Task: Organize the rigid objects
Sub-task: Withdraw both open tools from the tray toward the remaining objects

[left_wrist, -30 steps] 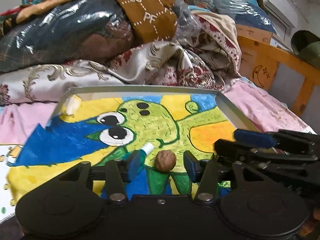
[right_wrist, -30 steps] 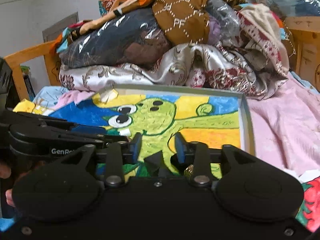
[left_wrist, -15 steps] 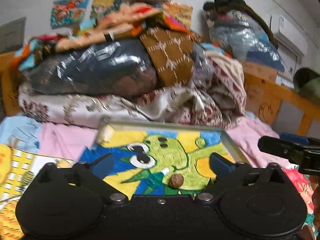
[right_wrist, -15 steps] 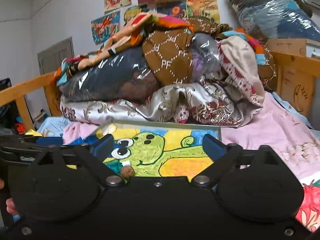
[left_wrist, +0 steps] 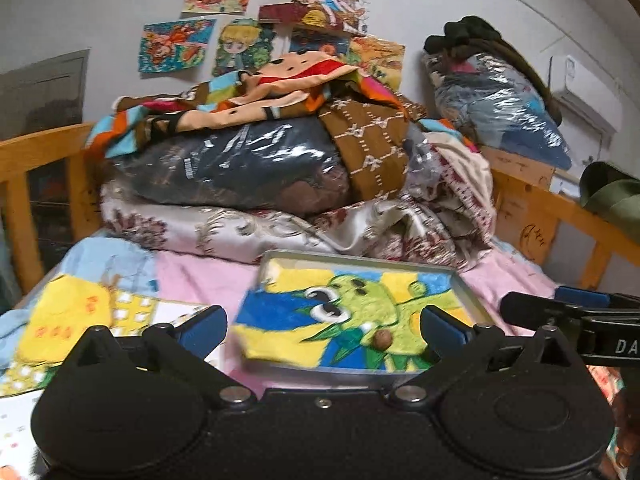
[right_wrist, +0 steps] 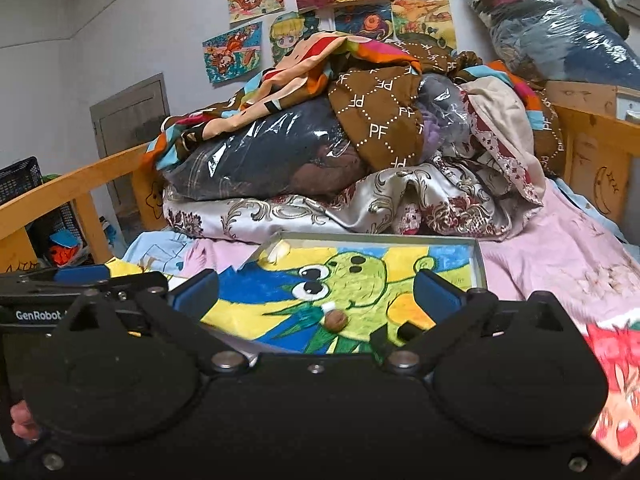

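A brown walnut (left_wrist: 383, 337) lies on the painted picture inside a shallow grey tray (left_wrist: 360, 259) on the bed; it also shows in the right wrist view (right_wrist: 335, 319), with the tray (right_wrist: 478, 264). A small white piece (right_wrist: 329, 306) lies just behind the nut. My left gripper (left_wrist: 324, 326) is open and empty, held back above the tray's near edge. My right gripper (right_wrist: 316, 294) is open and empty, also pulled back above the tray. A dark object (right_wrist: 384, 338) sits on the picture near my right gripper's right finger.
A tall pile of folded bedding and plastic-wrapped quilts (left_wrist: 256, 168) fills the back of the bed. Wooden bed rails (left_wrist: 560, 208) run along both sides. Loose drawings (left_wrist: 68, 320) lie on the pink sheet left of the tray, another drawing (right_wrist: 616, 364) at the right.
Both grippers opened wide and drew back and up from the tray. The walnut stayed on the picture, now farther away in both views.
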Demonstrator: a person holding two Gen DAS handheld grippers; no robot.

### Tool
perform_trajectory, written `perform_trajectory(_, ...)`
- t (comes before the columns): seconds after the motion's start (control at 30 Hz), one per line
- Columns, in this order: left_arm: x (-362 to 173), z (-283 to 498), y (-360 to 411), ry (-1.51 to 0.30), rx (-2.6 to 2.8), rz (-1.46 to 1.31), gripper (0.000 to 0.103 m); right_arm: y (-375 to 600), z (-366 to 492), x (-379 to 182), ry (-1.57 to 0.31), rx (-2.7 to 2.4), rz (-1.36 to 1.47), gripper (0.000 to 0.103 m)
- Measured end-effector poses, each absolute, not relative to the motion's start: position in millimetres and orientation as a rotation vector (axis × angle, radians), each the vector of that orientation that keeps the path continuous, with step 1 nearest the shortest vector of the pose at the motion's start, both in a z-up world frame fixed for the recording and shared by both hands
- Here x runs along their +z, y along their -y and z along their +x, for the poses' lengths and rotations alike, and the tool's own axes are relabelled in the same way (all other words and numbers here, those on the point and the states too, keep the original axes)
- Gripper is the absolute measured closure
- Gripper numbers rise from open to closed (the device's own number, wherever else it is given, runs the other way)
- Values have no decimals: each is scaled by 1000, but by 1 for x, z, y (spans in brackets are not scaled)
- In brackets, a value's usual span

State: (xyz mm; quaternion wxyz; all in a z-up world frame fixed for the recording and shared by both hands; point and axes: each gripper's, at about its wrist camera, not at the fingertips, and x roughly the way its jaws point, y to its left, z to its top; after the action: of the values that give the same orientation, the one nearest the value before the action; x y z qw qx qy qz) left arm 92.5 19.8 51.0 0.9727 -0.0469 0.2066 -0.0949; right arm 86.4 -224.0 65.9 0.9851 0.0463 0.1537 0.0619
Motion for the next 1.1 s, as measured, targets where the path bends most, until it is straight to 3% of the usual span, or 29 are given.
perform_trajectory(0.67, 12, 58, -44, -516, -135, -24, 1, 208, 39, 37, -322, -5, 147, 0)
perform_trajectory(0.83, -4, 76, -47, -639, -197, -42, 1, 209, 55, 15, -397, 14, 135, 0)
perform_trajectory(1.1, -16, 75, -50, -645, -176, -31, 1, 198, 63, -3, -470, 29, 101, 0)
